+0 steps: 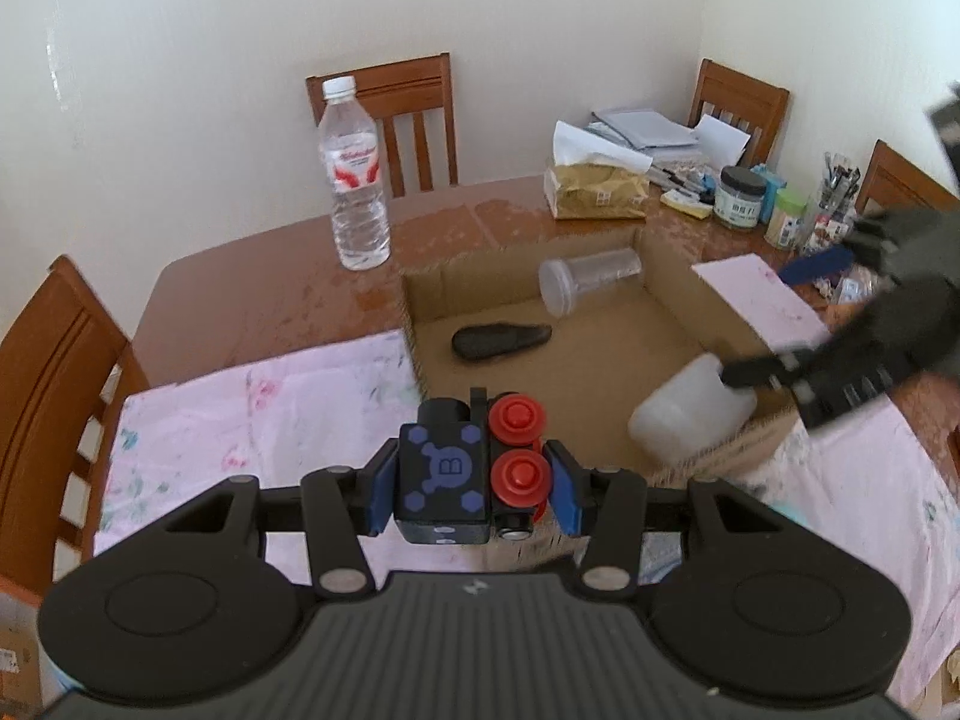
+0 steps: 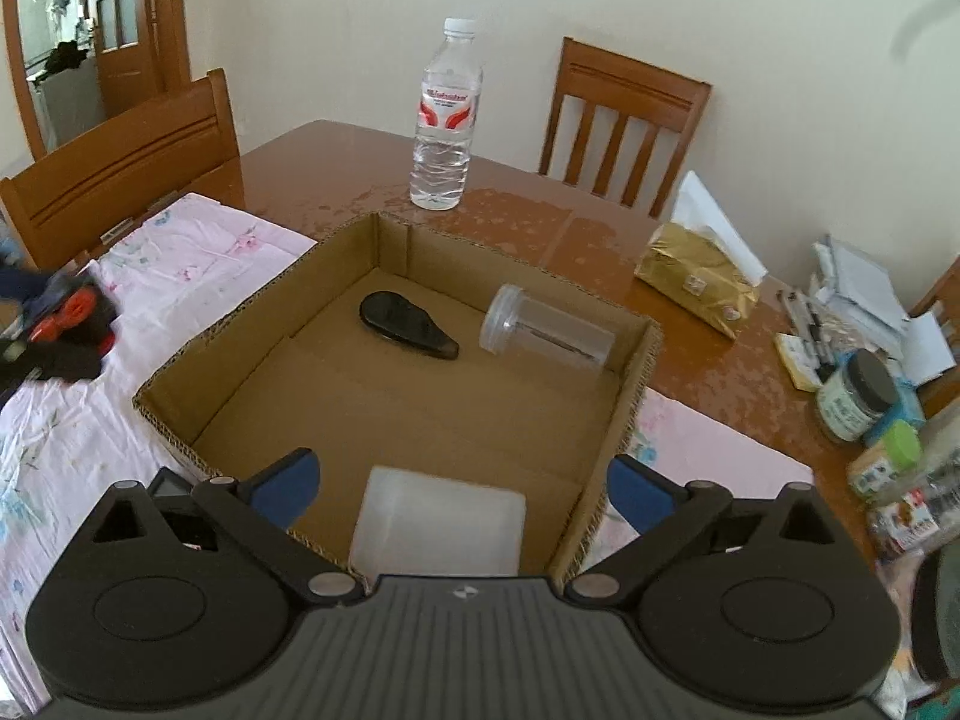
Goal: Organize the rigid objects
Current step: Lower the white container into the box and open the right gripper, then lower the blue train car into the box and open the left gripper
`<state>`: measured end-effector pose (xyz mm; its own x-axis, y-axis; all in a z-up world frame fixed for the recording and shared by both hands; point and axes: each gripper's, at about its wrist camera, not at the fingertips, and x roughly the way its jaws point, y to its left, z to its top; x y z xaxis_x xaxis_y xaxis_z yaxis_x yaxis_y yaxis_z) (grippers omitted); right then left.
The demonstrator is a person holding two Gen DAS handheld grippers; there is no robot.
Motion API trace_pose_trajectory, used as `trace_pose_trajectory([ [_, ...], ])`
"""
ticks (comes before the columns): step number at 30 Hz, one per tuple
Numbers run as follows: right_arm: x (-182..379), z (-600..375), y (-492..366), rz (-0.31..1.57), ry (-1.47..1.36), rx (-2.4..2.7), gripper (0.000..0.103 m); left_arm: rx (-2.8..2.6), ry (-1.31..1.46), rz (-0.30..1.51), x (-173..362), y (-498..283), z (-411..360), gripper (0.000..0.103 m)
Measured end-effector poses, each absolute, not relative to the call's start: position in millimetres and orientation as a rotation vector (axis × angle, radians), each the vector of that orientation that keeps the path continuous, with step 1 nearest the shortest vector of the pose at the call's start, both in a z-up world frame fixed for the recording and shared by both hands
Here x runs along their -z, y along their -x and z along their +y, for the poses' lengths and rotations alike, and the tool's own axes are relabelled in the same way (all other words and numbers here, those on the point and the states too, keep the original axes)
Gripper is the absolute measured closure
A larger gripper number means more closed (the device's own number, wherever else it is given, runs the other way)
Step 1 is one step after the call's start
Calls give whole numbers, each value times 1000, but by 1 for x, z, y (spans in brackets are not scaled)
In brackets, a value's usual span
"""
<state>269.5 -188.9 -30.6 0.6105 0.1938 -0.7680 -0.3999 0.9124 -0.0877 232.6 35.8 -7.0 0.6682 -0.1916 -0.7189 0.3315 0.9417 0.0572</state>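
Pads of the left gripper (image 1: pixel 474 483) are clamped on a toy (image 1: pixel 465 474), a black block with blue hexagon marks and two red wheels on its right side, held above the pink cloth (image 1: pixel 252 408) just short of the box (image 1: pixel 606 372). The right gripper (image 2: pixel 459 492) stands wide apart with nothing between its pads; a white jar (image 2: pixel 438 525) lies just under it at the box's near wall, partly inside as far as can be told.

The toy looks like hard plastic, light and stiff, so the squeeze across its flat flanks should hold; the red wheels may turn, so the block side is the safer face. The white jar seems light, smooth and rounded at its corners, likely to slip or roll; across its flat sides is best.

Deeper in the box lie a dark case (image 2: pixel 408 324) and a clear jar (image 2: pixel 546 330) on its side. Beyond the box a bottle (image 1: pixel 354 180) stands upright on the table (image 1: pixel 270 294).
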Motion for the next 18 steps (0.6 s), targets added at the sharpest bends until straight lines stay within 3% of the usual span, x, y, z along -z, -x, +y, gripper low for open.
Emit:
trace_pose_trajectory([
  [14, 41, -212, -207, 856, 93, -171, 0, 365, -198, 853, 40, -291, 0, 54],
  [15, 43, -214, -205, 858, 92, -162, 0, 359, -200, 846, 40, -292, -1, 50],
  [16, 44, -215, -204, 859, 92, -157, 0, 357, -201, 833, 39, -293, -1, 32],
  [18, 46, -217, -202, 862, 95, -142, 0, 352, -206, 791, 34, -290, 0, 8],
])
